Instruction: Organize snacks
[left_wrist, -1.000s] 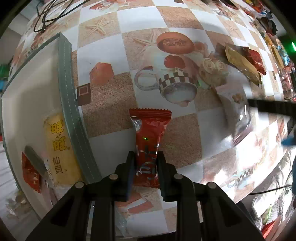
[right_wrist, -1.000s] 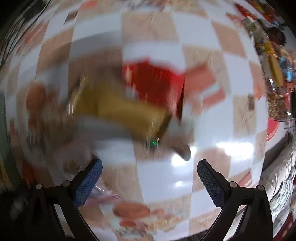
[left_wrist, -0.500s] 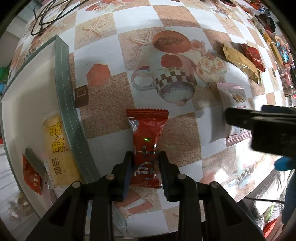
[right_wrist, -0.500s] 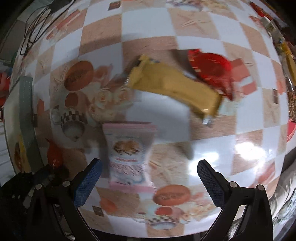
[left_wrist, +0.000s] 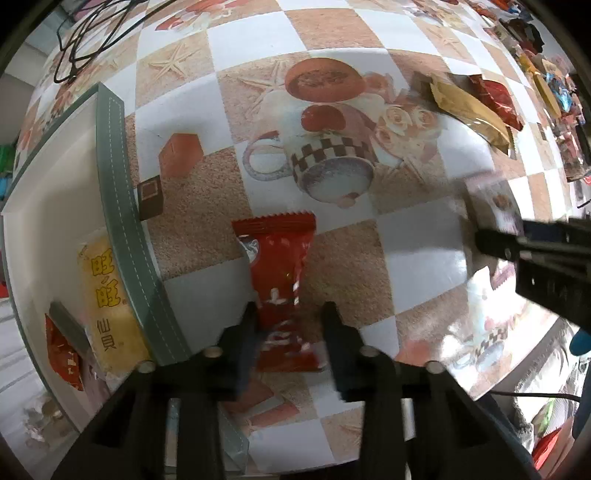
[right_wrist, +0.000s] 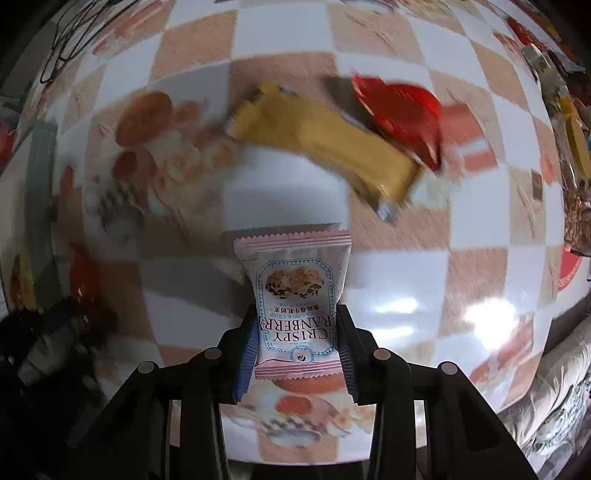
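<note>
Left wrist view is showing the left gripper standing with a gap at each side of a red crinkle-edged snack packet lying on the checkered tablecloth, fingers parted and not pressing it. At nine o'clock a grey-rimmed white tray is holding a yellow rice-cracker packet. Right wrist view is showing the right gripper pinching a pink "Crispy Cranberry" packet between its ridged blue pads. At twelve o'clock a gold wrapper is lying touching a red pouch.
</note>
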